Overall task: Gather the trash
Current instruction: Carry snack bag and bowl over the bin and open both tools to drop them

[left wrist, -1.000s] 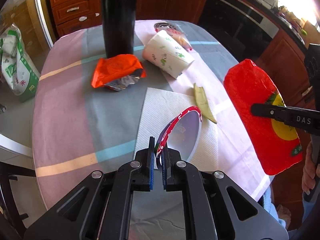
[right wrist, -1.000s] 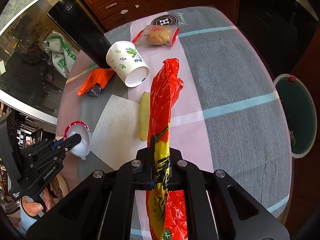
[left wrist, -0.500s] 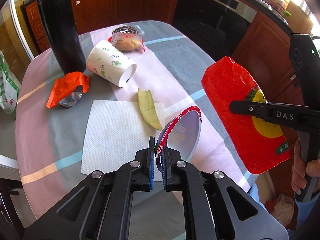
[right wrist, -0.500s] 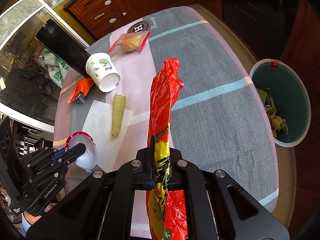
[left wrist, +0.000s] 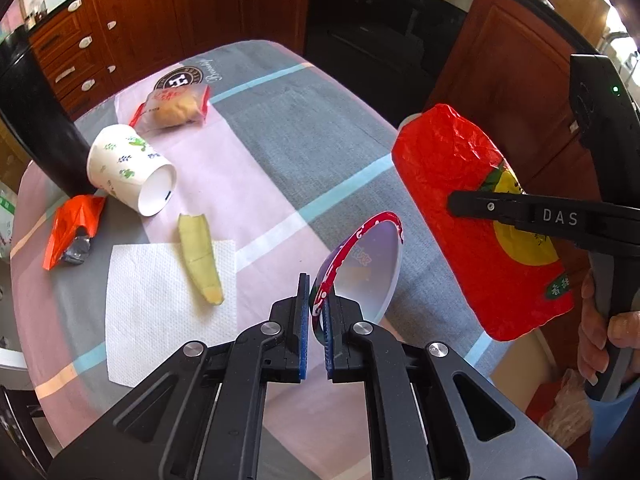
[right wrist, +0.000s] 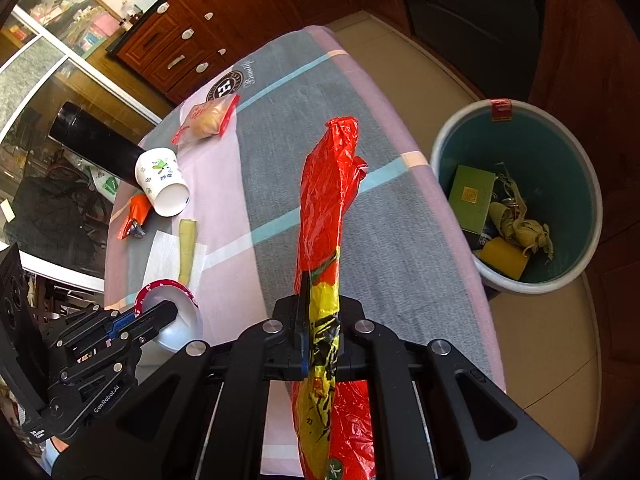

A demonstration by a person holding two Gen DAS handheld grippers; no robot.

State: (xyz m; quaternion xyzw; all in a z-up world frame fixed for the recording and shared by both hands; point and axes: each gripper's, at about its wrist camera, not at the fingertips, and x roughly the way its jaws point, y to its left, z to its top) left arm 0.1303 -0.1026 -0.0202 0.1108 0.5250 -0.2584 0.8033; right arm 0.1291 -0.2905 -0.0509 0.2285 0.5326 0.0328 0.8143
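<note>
Right now both of my grippers are loaded. My left gripper [left wrist: 315, 322] has its jaws nearly closed, pinching the rim of a small white bowl [left wrist: 366, 270] with a red-patterned edge, held on its side above the near edge of the table [left wrist: 280, 128]. My right gripper [right wrist: 320, 328] is clamped on a red and yellow plastic bag [right wrist: 324, 208], which stands up flat between the jaws and hangs down below them as well.

Just beyond the bag, off the table's right edge and down on the floor, sits the trash bin [right wrist: 444, 140], open-topped, with a green box and some yellow scraps already inside. I judge this to be the carrying step: two pieces picked up, neither yet dropped.

The next move, as I see it, calls for swinging the right gripper out past the table edge until the bag hangs over the bin's mouth, then opening the jaws; the bowl would go the same way, across a longer reach.

Farther out on the table more trash lies waiting: a tipped paper cup [left wrist: 130, 170], a peel [left wrist: 200, 258] resting partly on a paper napkin [left wrist: 160, 312], a crumpled orange wrapper [left wrist: 72, 230] and a packaged bun [left wrist: 176, 106].
</note>
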